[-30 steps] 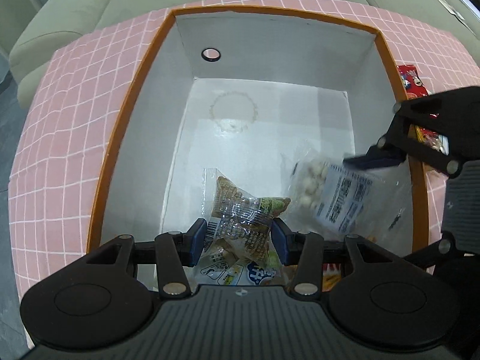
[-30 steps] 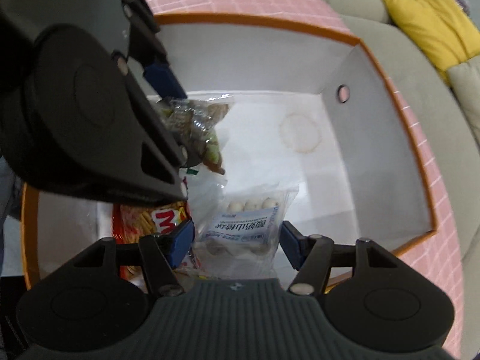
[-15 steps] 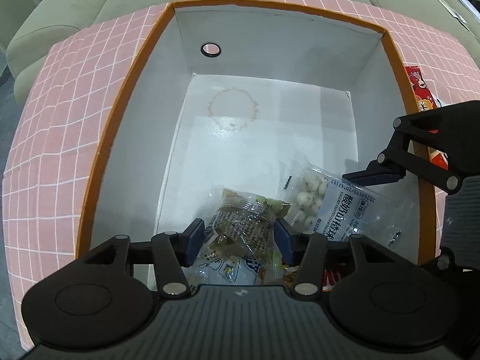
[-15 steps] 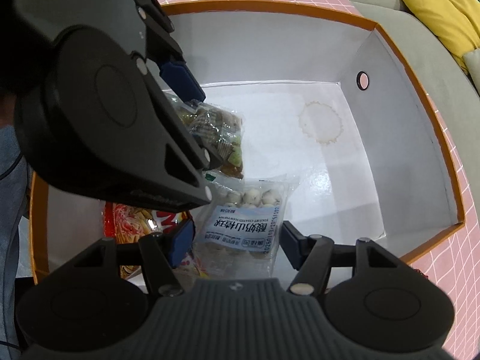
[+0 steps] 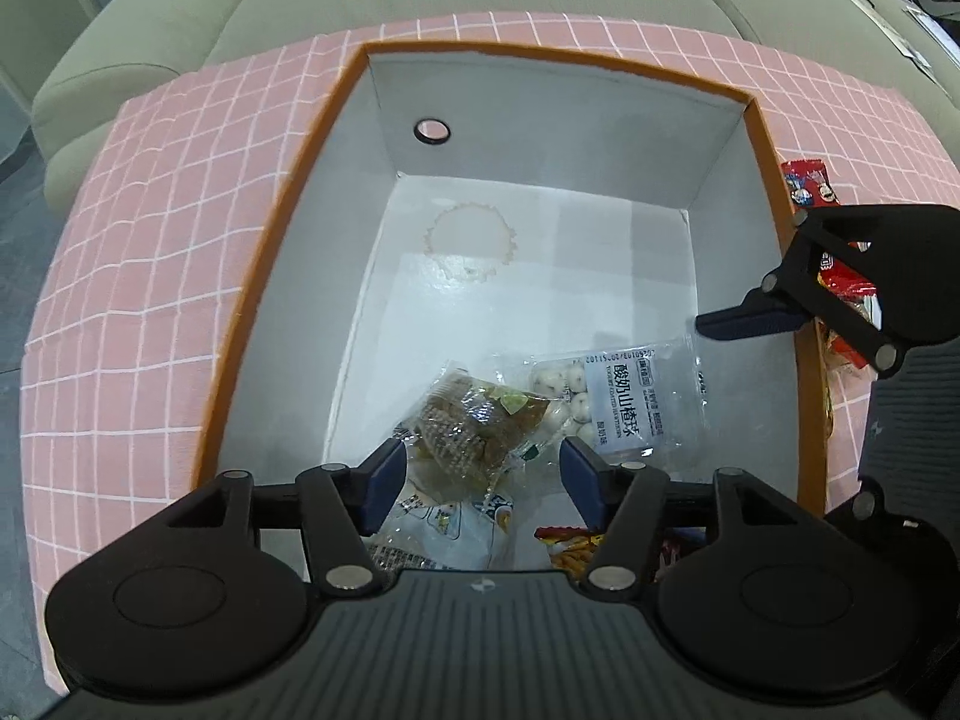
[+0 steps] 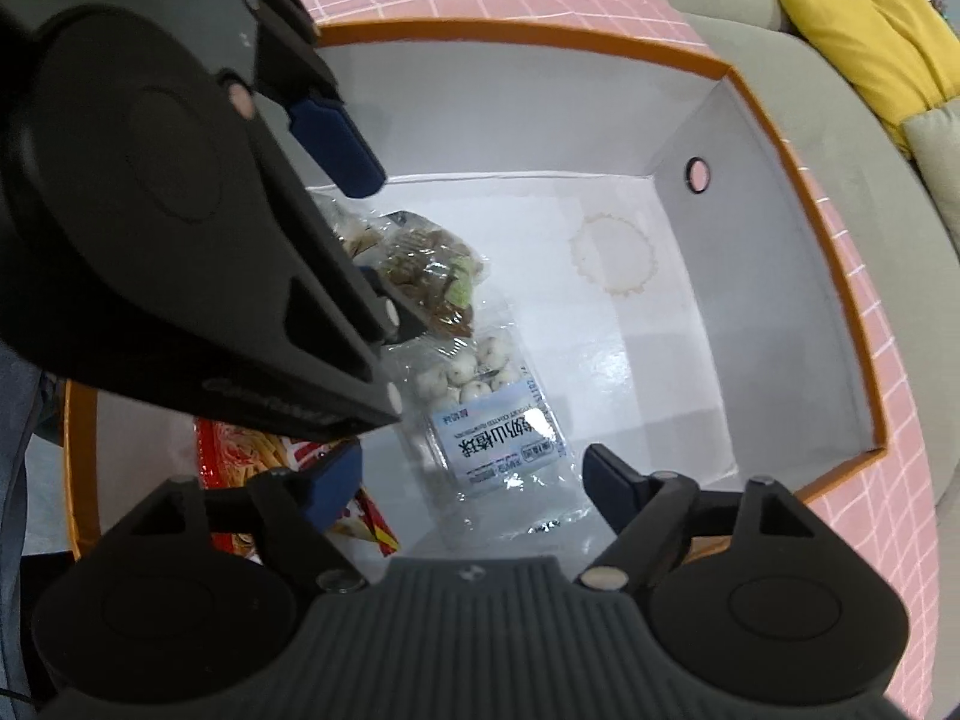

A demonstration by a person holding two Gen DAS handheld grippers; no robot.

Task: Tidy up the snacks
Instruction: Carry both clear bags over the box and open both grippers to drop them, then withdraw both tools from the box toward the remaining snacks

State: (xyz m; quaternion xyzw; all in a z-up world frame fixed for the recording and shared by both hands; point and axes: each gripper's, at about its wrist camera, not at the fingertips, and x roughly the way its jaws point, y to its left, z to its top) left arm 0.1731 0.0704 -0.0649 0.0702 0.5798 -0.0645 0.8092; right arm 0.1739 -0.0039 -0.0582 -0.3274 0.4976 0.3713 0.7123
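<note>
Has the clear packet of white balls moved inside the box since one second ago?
Yes. The clear packet of white balls has dropped from between the right gripper fingers onto the box floor; the jaws are opening, clear of it.

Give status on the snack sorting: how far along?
Done: brown snack bag and clear bag of white balls lie in the orange-rimmed white box. In hand: nothing; left gripper and right gripper jaws are opening, empty. Left: red packets on pink checked cloth.
</note>
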